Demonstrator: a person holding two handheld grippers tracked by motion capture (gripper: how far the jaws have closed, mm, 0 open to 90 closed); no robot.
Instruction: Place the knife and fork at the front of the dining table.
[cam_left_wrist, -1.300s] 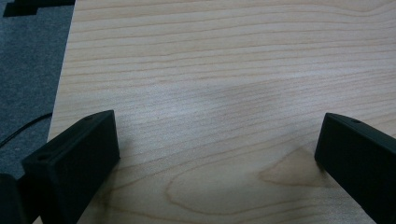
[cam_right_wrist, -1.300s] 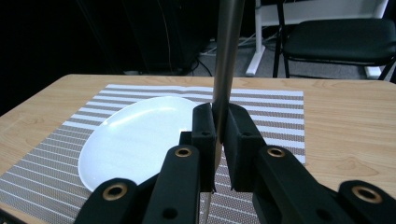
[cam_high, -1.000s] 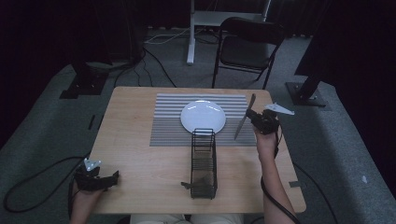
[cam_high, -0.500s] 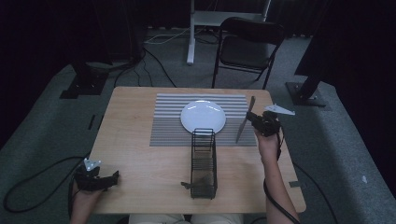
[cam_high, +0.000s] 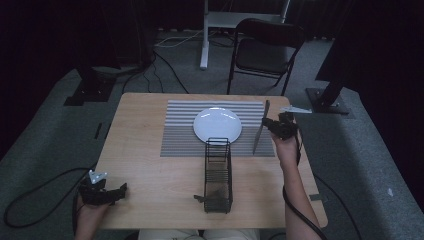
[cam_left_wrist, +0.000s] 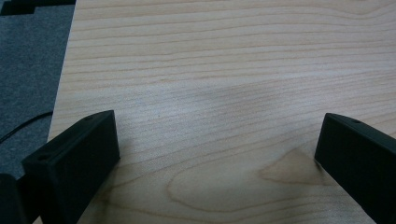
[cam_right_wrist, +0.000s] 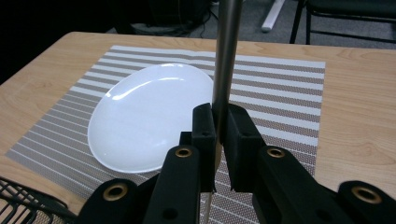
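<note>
While the wooden table (cam_high: 150, 165) carries a striped placemat (cam_high: 175, 135), your white plate (cam_high: 217, 124) lies centred there. Right of it, your right gripper (cam_right_wrist: 218, 122) clamps a metal utensil (cam_high: 260, 128); your left gripper (cam_left_wrist: 215, 154) gapes, near-left.

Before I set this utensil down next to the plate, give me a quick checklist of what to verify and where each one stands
1. Right gripper clamped on the utensil: ok, jaws closed on its shaft.
2. Bare placemat between plate and gripper: ok.
3. Utensil type and which end points down: cannot tell, it is too thin and dark.
4. Wire rack clear of the drop spot: ok, it sits nearer the person.
5. Left gripper out of the way: ok, open over the table near the front-left corner.
</note>
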